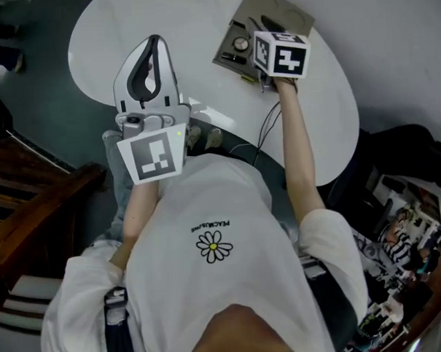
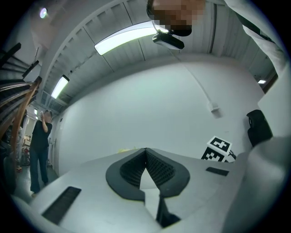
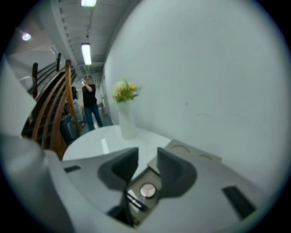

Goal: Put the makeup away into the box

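Plainly the box point(image 1: 222, 55) lies open at the far side of the white surface point(image 1: 126, 30), its lid point(image 1: 283, 12) folded back toward the wall with two round hollows showing in it. Inside the tray sit the makeup pieces: a round compact point(image 1: 240, 43) and, beside it, a dark stick point(image 3: 134, 199) – other small items there are too blurred to name. The right gripper point(image 3: 148, 157) hangs over the tray with its jaws spread and nothing between them; the compact shows through the gap, well below the pads. The left gripper point(image 2: 146, 150) is held up near the person's chest, away from the box, its jaws pressed together on nothing. A white vase point(image 3: 127, 123) of yellow flowers stands farther along the surface, apart from the box. A thin cable point(image 1: 266, 126) trails off the near edge under the right arm. The surface is oval, with bare room to the left of the box – its near edge curves close to the person's body. Beyond it are a wooden stair rail point(image 3: 50, 109) and a bystander point(image 3: 91, 104).
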